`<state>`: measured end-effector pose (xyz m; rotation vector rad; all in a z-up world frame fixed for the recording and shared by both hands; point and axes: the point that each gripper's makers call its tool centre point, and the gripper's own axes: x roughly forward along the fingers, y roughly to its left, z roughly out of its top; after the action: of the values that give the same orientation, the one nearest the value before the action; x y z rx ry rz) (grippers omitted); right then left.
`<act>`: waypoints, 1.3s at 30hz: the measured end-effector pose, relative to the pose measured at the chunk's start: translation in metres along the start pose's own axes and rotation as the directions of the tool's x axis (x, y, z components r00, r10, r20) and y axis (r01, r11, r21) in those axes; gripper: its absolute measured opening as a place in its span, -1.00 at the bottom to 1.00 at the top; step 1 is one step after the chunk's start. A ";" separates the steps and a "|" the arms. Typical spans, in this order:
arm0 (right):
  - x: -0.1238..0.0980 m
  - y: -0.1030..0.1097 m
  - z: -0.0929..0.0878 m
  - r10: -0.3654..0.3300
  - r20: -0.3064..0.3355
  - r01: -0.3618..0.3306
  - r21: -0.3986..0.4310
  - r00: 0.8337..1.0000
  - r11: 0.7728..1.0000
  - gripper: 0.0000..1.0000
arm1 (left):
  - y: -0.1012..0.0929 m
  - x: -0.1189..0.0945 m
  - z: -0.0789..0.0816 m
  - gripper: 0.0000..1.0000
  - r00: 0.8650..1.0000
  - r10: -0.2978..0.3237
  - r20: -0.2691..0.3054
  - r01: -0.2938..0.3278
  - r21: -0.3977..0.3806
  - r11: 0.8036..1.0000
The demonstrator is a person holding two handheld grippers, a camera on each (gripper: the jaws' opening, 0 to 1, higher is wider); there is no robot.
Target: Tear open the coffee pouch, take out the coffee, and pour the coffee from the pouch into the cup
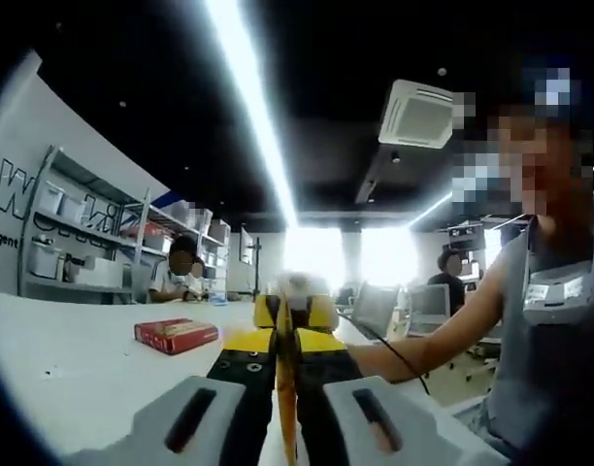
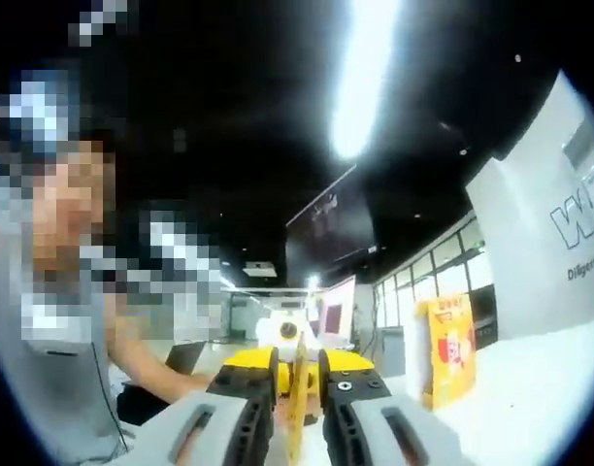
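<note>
We are gripping the coffee pouch (image 1: 286, 388) edge-on, left gripper (image 1: 287, 335) and right gripper (image 2: 297, 374) jaws clamped at twelve o'clock; uneven pulling risks spilling coffee over the counter (image 1: 74, 359).

The white wall (image 2: 554, 233) bears large letters beginning "W" with smaller text beginning "Diligent" below.
</note>
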<state>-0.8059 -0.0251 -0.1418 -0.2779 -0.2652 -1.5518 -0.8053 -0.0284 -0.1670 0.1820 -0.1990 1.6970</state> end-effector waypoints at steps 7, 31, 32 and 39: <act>0.001 0.004 0.002 0.006 0.013 -0.006 0.002 1.000 1.000 -0.89 | -0.004 0.003 -0.006 -0.82 1.000 -0.020 -0.019 0.020 0.005 1.000; 0.000 0.003 0.019 -0.023 0.051 0.025 -0.045 0.998 0.999 -0.95 | -0.008 0.018 -0.044 -0.68 0.989 -0.036 -0.142 0.054 0.129 0.990; 0.000 0.003 0.019 -0.023 0.052 0.026 -0.046 0.998 0.999 -0.95 | -0.007 0.019 -0.049 -0.79 0.985 -0.025 -0.170 0.051 0.154 0.987; 0.000 0.009 0.009 0.025 -0.007 -0.025 -0.028 1.000 0.999 -0.90 | -0.007 0.014 -0.052 -0.84 0.977 -0.030 -0.211 0.048 0.081 0.996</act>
<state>-0.7969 -0.0218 -0.1338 -0.2965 -0.2338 -1.5323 -0.8002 -0.0014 -0.2142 0.0695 0.0345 1.6735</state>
